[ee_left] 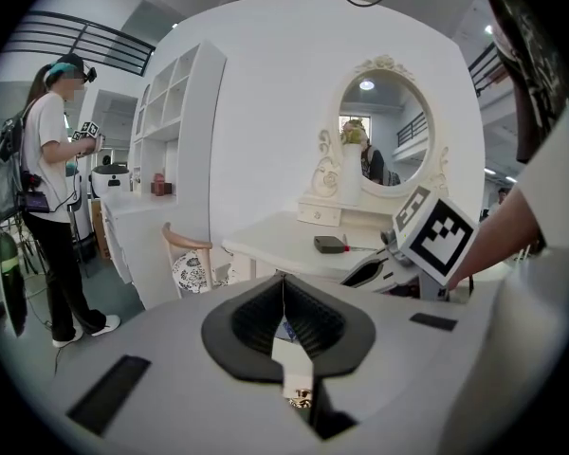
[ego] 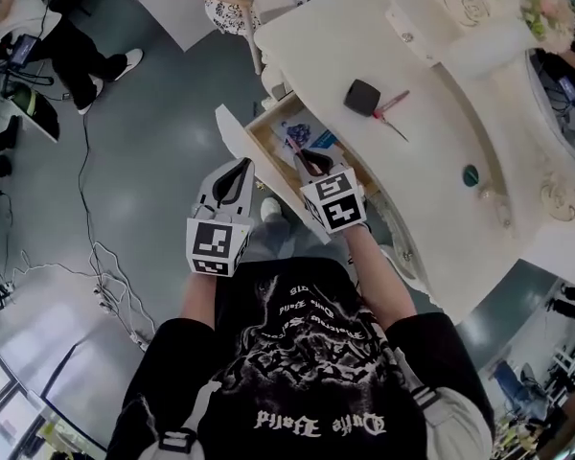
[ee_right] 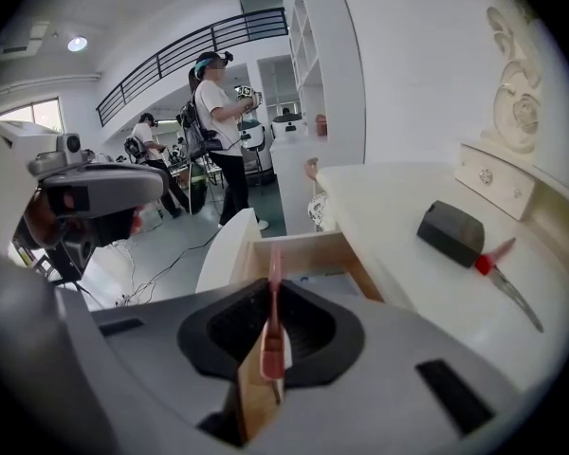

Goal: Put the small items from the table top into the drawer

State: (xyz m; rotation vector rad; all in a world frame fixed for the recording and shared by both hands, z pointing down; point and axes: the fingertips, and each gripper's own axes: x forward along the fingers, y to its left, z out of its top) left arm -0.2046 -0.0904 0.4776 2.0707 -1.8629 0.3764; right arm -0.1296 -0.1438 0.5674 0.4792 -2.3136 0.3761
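My left gripper (ee_left: 283, 282) hangs beside the open drawer (ego: 232, 130), jaws together, empty. My right gripper (ee_right: 270, 287) pinches a thin pink stick (ee_right: 274, 354) in its jaws above that drawer. I'd lower and release next. Black box (ee_right: 449, 232) and scissors (ee_right: 498, 273) wait on the worktop (ee_right: 389, 216).

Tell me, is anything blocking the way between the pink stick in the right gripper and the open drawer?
Nothing visible does. The right gripper is shut on the thin pink stick and is aimed at the open drawer, whose top is uncovered. A blue-patterned item lies inside, low on the floor and not across the opening.
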